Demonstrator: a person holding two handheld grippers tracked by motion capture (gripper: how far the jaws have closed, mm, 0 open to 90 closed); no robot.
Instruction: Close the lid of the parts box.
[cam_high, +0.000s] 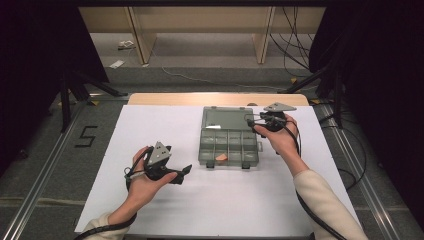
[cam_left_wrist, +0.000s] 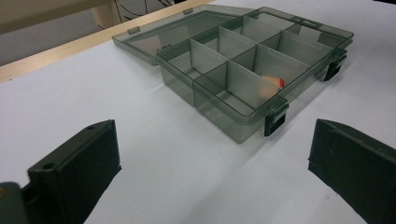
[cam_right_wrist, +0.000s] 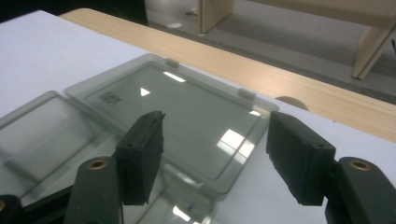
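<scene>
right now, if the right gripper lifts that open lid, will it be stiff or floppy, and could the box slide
The lid looks like thin hard clear plastic, so probably stiff, though glossy and maybe slippery for the jaws. The box seems light: thin walls, and one small orange piece inside. On the smooth white sheet it may well slide or lift when the lid is pushed.

Right tongs (cam_high: 256, 121) hover open over the open organizer box's (cam_high: 226, 141) lid.

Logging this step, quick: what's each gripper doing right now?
Left gripper: open, holding nothing, short of the organizer box.
Right gripper: open, nothing gripped, over the box's open lid.
</scene>
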